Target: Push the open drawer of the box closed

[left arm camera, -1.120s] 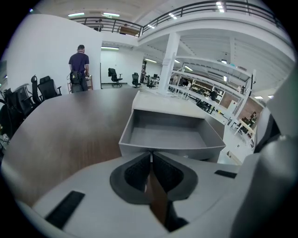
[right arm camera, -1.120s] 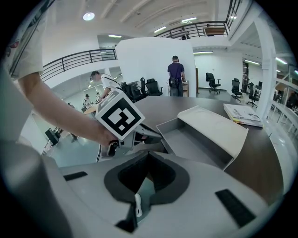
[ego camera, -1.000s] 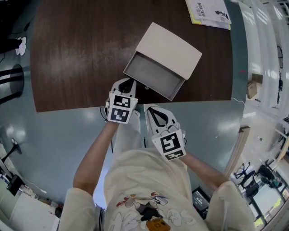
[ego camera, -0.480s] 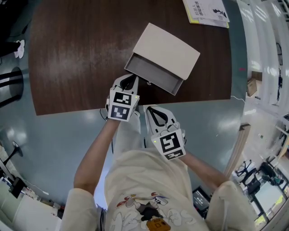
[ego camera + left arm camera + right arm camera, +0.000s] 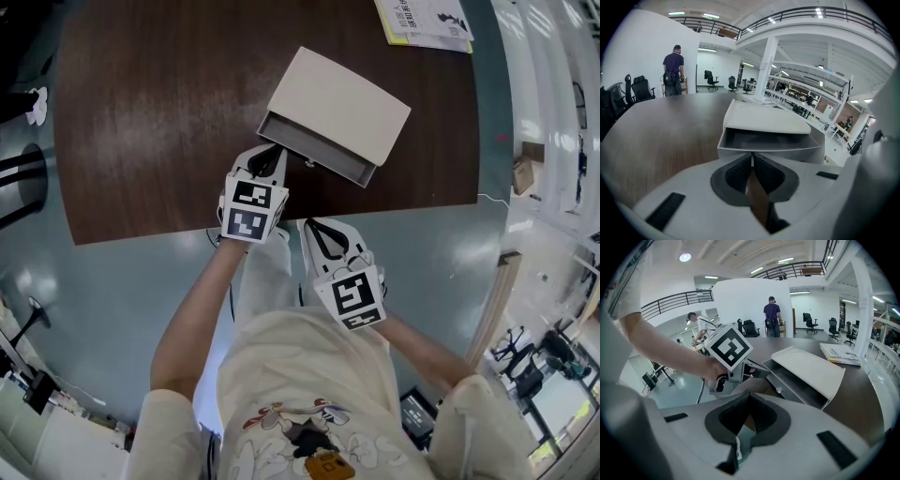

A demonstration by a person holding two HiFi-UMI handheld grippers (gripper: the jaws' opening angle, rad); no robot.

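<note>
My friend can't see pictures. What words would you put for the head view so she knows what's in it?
Seen from above, a person's left claw, shut, meets the front of a drawer that sticks a little way out of a beige box on a dark wooden table. The right claw, also shut, hangs nearer the person, off the table's edge.

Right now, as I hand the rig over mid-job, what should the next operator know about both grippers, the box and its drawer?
The left gripper: jaws shut, empty, tips against the front of the drawer, near its left end.
The right gripper: jaws shut, empty, held back off the near edge of the table.
The box sits on the table.
Done: drawer mostly in, only a narrow strip out.
Left to do: push the drawer flush.
</note>
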